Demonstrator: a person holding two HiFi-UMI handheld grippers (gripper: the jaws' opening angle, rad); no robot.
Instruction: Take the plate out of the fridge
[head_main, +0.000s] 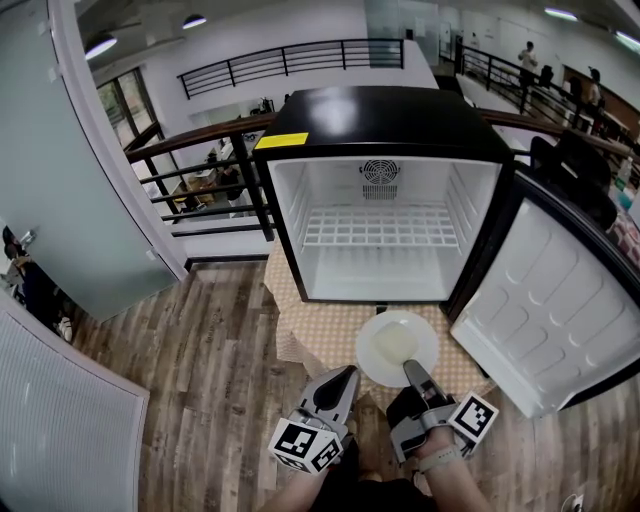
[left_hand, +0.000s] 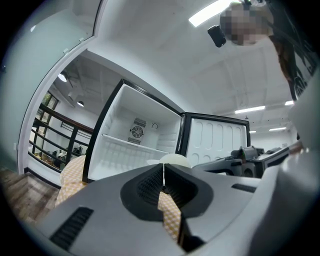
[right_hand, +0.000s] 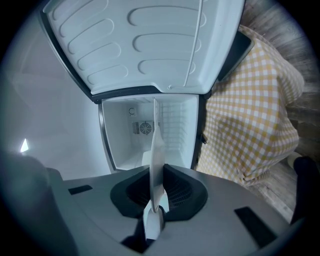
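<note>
A white round plate (head_main: 397, 347) hangs level over the yellow checked tablecloth (head_main: 318, 335), just in front of the open black fridge (head_main: 385, 125). My right gripper (head_main: 411, 371) is shut on the plate's near rim. In the right gripper view the plate (right_hand: 157, 150) runs edge-on between the pressed pads, with the fridge's white inside (right_hand: 175, 125) behind it. My left gripper (head_main: 349, 374) sits beside the plate on its left, shut and holding nothing. In the left gripper view its jaws (left_hand: 163, 175) meet, and the plate (left_hand: 175, 160) shows just beyond them. The fridge shelf (head_main: 380, 226) is bare.
The fridge door (head_main: 555, 300) stands swung open to the right, close to my right gripper. A black railing (head_main: 195, 170) runs behind the fridge on the left. A frosted glass wall (head_main: 60, 180) lines the left side, above the wood-plank floor (head_main: 200, 350).
</note>
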